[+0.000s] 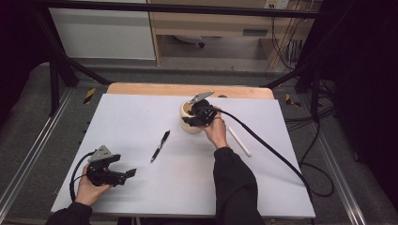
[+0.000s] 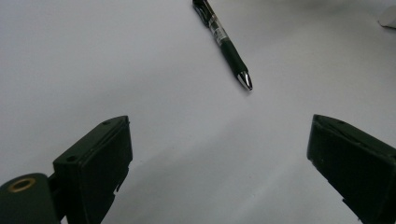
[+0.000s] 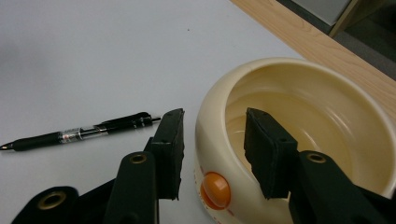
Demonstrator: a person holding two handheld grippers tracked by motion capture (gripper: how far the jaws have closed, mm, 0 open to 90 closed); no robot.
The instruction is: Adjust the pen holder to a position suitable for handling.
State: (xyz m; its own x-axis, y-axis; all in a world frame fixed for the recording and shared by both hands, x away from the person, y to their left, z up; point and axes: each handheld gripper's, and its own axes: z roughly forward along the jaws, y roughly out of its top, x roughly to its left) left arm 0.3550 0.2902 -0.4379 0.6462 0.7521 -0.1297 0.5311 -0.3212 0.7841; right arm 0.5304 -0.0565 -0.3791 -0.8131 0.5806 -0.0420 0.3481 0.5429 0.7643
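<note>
Left claw [image 1: 132,172] hangs low over the near-left of the bench [image 1: 141,117], jaws wide, nothing between them. Black pen [image 2: 223,43] lies ahead of it and slightly right, well apart, silver tip toward the claw, long axis running diagonally away.

Right claw [image 3: 212,149] is at the cream bowl [image 3: 303,121]: jaws straddle the near rim wall, one pad outside by the orange button [image 3: 215,190], one inside the cavity. Gap is narrowed to about the wall's width, but small gaps show at both pads, so no firm pinch yet, I judge. Bowl sits upright, directly ahead of this claw; the pen lies left of it, apart. A white stick [image 1: 239,140] lies right of the right hand [image 1: 217,131]. Right hand is the near one for the bowl.
</note>
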